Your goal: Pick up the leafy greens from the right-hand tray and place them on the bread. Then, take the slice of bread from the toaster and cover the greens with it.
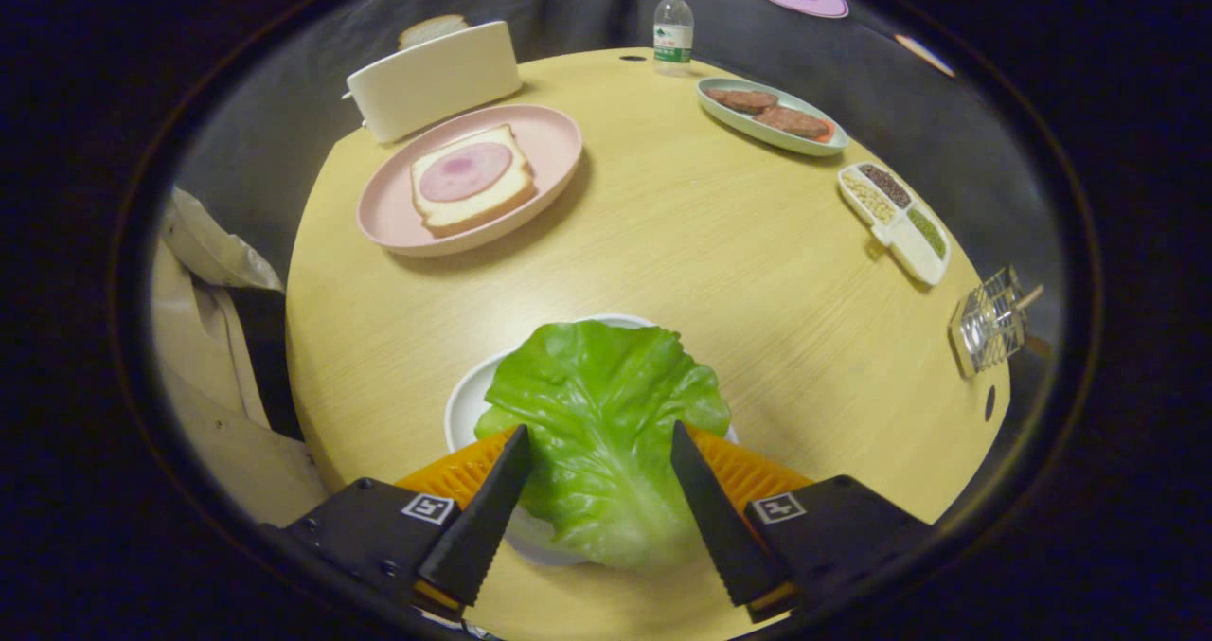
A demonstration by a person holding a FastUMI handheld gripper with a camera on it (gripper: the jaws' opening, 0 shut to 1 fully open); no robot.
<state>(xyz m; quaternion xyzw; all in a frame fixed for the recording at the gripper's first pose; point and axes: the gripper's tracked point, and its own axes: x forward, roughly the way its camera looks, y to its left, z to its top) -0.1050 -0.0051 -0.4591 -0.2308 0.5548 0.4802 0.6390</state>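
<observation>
1 lettuce leaf [606, 423] between open claw [600, 440] fingers, 1 bread slice [471, 179]

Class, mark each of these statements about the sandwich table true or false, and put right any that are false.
1. The lettuce leaf lies between the fingers of the tongs. True.
2. The bread on the pink plate is already covered with greens. False: the bread carries only a round slice of meat.
3. A slice of bread sticks up out of the toaster. True.
4. The water bottle lies on its side. False: it stands upright.
</observation>
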